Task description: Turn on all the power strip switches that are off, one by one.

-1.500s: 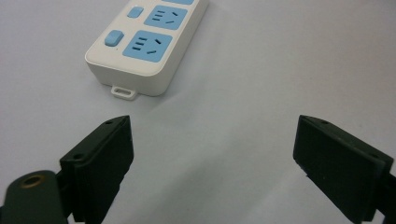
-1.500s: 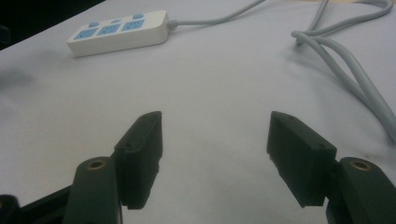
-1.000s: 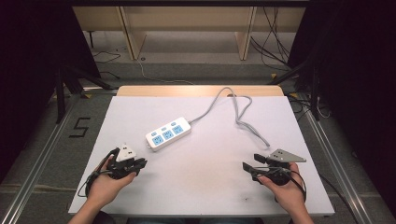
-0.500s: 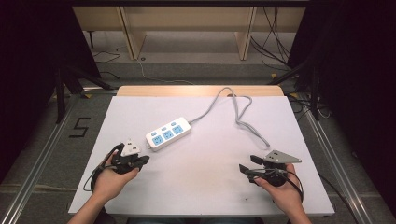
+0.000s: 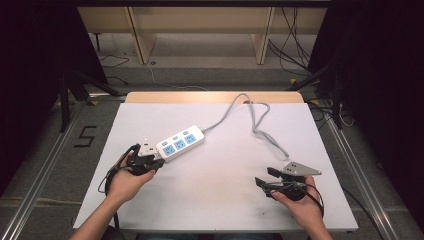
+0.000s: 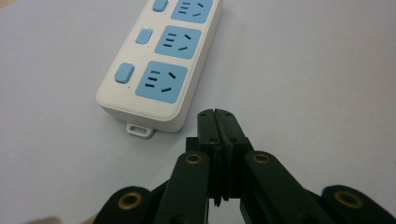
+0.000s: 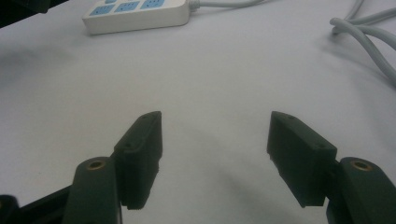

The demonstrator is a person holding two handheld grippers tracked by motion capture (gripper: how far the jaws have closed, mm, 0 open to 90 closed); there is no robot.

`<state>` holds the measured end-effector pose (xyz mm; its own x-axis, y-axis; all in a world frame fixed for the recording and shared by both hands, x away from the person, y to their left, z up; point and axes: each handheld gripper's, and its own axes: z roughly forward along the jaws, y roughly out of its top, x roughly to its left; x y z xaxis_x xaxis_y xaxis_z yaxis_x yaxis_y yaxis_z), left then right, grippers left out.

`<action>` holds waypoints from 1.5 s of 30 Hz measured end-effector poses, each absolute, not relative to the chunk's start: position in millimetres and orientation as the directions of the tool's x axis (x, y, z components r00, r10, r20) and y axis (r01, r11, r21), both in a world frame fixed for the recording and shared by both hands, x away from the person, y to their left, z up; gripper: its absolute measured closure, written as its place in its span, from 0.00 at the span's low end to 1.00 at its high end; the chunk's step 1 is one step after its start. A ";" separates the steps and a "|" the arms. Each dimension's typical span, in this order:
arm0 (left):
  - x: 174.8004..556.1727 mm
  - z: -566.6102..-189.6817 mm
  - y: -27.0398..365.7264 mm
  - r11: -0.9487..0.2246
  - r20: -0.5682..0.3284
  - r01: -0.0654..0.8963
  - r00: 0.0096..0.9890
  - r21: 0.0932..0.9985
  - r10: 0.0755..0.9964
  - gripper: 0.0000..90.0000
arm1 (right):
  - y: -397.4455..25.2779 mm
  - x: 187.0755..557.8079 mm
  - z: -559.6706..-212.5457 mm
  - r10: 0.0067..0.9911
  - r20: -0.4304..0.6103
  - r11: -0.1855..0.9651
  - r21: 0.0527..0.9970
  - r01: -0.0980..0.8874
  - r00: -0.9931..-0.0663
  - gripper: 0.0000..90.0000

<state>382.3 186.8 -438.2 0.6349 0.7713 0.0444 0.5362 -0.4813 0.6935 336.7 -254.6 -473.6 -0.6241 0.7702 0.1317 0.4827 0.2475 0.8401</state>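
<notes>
Your left gripper (image 5: 159, 161) has moved up and right since a second ago: it was near the counter's left front, apart from the power strip (image 5: 180, 143); now its tip sits just beside the strip's near end. In the left gripper view your left gripper (image 6: 218, 114) has its jaws pressed together with nothing between them, tips just off the strip's (image 6: 161, 70) rounded near corner and small mounting tab, not touching as far as you can tell. Your right gripper (image 5: 261, 182) has barely shifted, low at the right front of the counter (image 5: 350, 200); in its own view the right gripper (image 7: 215, 128) has jaws wide apart over bare white surface. The strip hasn't moved: left of centre, angled, grey cable (image 5: 260, 127) looping away to the far edge and back toward your right hand (image 5: 300, 205).
</notes>
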 end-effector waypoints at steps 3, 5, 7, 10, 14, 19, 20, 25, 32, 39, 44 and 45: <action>387.1 -436.4 185.2 -0.483 0.040 0.543 0.635 0.687 0.771 0.99 | -253.9 336.9 -474.1 0.766 0.129 0.254 0.839 0.482 -0.630 0.41; 390.4 -435.4 184.1 -0.481 0.040 0.546 0.632 0.686 0.774 0.99 | -253.6 336.9 -474.5 0.766 0.129 0.256 0.837 0.483 -0.630 0.41; 393.6 -434.0 183.3 -0.482 0.041 0.548 0.631 0.684 0.775 0.99 | -253.4 336.8 -474.5 0.765 0.129 0.257 0.837 0.483 -0.631 0.41; 397.8 -433.0 181.6 -0.483 0.042 0.548 0.631 0.683 0.775 0.99 | -253.3 336.7 -474.5 0.764 0.126 0.260 0.837 0.481 -0.632 0.41; 402.5 -431.5 178.8 -0.492 0.049 0.548 0.633 0.677 0.772 0.99 | -253.4 336.9 -474.8 0.764 0.126 0.261 0.836 0.482 -0.632 0.41; 409.4 -430.3 174.3 -0.494 0.056 0.547 0.630 0.676 0.775 0.99 | -252.9 336.6 -474.7 0.762 0.126 0.262 0.836 0.481 -0.635 0.41; 409.4 -430.3 174.3 -0.494 0.056 0.547 0.630 0.676 0.775 0.99 | -252.9 336.6 -474.7 0.762 0.126 0.262 0.836 0.481 -0.635 0.41; 415.3 -428.0 171.5 -0.496 0.061 0.549 0.627 0.672 0.776 0.99 | -252.5 336.6 -474.8 0.761 0.126 0.263 0.836 0.481 -0.636 0.40; 423.0 -425.0 168.9 -0.492 0.061 0.550 0.623 0.675 0.780 0.99 | -252.5 336.3 -474.1 0.761 0.128 0.257 0.840 0.477 -0.636 0.39; 429.7 -423.3 167.5 -0.488 0.058 0.556 0.618 0.673 0.784 0.99 | -252.4 336.0 -473.9 0.760 0.125 0.260 0.841 0.474 -0.638 0.39; 434.2 -422.4 165.9 -0.486 0.055 0.557 0.617 0.673 0.785 0.99 | -251.9 335.8 -474.0 0.758 0.124 0.262 0.840 0.474 -0.640 0.38; 435.0 -422.6 165.5 -0.485 0.054 0.558 0.617 0.673 0.785 0.99 | -251.7 335.8 -474.2 0.756 0.120 0.268 0.840 0.473 -0.643 0.38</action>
<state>435.0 165.5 -422.6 0.6172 0.7850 0.0540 0.5581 -0.4851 0.6731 335.8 -251.7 -474.2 -0.6430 0.7564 0.1204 0.4725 0.2680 0.8396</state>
